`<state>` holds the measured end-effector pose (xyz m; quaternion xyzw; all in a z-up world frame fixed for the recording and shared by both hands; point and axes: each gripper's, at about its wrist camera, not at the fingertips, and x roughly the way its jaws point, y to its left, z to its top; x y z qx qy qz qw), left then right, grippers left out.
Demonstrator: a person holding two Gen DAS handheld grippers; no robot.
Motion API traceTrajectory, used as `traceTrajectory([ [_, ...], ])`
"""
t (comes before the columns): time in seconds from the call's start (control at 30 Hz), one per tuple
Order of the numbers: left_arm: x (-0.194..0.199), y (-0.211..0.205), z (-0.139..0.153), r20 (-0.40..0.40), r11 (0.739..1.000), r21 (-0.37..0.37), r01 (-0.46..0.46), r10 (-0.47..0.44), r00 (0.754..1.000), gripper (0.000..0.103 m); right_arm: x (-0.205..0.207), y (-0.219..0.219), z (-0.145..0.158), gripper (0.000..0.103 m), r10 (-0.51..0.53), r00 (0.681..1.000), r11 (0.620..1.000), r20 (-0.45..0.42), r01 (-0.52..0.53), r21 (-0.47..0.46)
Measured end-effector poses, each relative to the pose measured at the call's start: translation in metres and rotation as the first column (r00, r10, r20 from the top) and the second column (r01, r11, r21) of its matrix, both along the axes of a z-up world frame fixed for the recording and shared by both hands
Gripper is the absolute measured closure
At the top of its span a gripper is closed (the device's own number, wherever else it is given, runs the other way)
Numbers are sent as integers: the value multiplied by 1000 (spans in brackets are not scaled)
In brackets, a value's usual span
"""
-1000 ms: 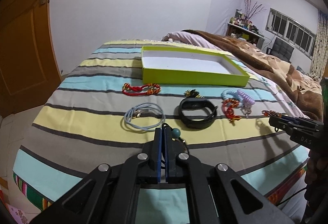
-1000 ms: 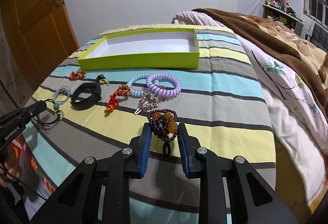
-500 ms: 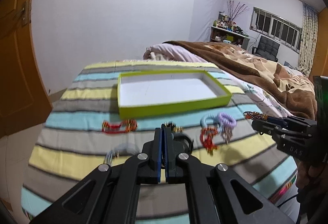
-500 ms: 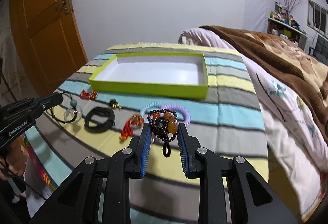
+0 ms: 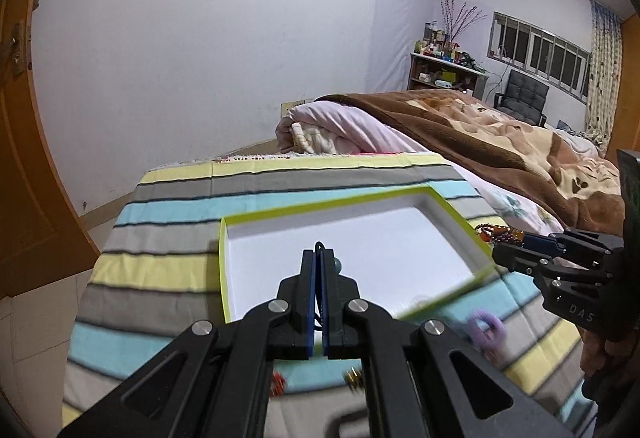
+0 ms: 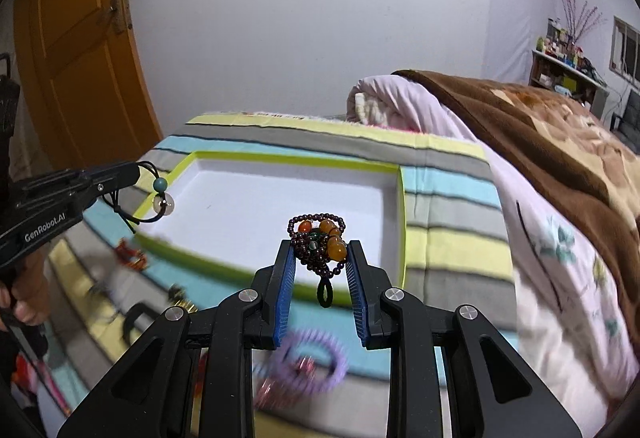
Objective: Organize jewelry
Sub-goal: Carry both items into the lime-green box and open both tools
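Left wrist view: the left claw (image 5: 319,258) is pressed together on a black cord necklace (image 5: 319,246), whose loop pokes out above the tips and whose teal bead (image 5: 338,265) sits just right of them. The claw hangs over the near part of the white-floored green tray (image 5: 452,211), which lies on the striped bed cover (image 5: 168,234). At the right edge the right claw (image 5: 508,244) carries a beaded bracelet (image 5: 496,232) just beside the tray's right wall.

Right wrist view: the right claw (image 6: 320,254) pinches the beaded bracelet (image 6: 320,238) between its blue pads, half spread around the bunched beads, over the tray (image 6: 280,157). At left the left claw (image 6: 134,167) dangles the cord necklace (image 6: 160,193) over the tray's left rim. A purple coil band (image 6: 316,358) and other blurred pieces lie on the bed cover below, outside the tray.
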<state>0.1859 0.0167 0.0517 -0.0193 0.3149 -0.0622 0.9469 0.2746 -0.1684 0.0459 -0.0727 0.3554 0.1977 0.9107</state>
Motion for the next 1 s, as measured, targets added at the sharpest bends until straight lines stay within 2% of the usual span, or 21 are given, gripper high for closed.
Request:
traceTrajectory([
  [0.23, 53, 10, -19, -72, 999, 28, -25, 27, 997, 101, 63, 11, -21, 76, -8, 999, 999, -50, 6, -40],
  [0.43, 80, 16, -39, -135, 997, 64, -53, 62, 989, 101, 93, 14, -38, 76, -25, 995, 998, -99, 20, -58],
  [0.7, 97, 22, -52, -188, 995, 68, -68, 80, 979, 101, 110, 15, -52, 76, -39, 987, 997, -157, 28, -73],
  [0.8, 96, 23, -54, -192, 996, 65, -63, 74, 979, 101, 112, 14, -54, 74, -40, 987, 997, -155, 28, -77],
  [0.87, 97, 23, -54, -192, 996, 62, -61, 72, 979, 100, 111, 12, -53, 68, -43, 988, 997, -150, 34, -63],
  [0.93, 97, 23, -53, -190, 997, 56, -58, 68, 979, 100, 109, 11, -50, 67, -41, 989, 998, -145, 35, -48],
  [1.0, 96, 22, -51, -180, 997, 52, -56, 65, 982, 95, 105, 10, -46, 67, -38, 990, 999, -135, 33, -41],
])
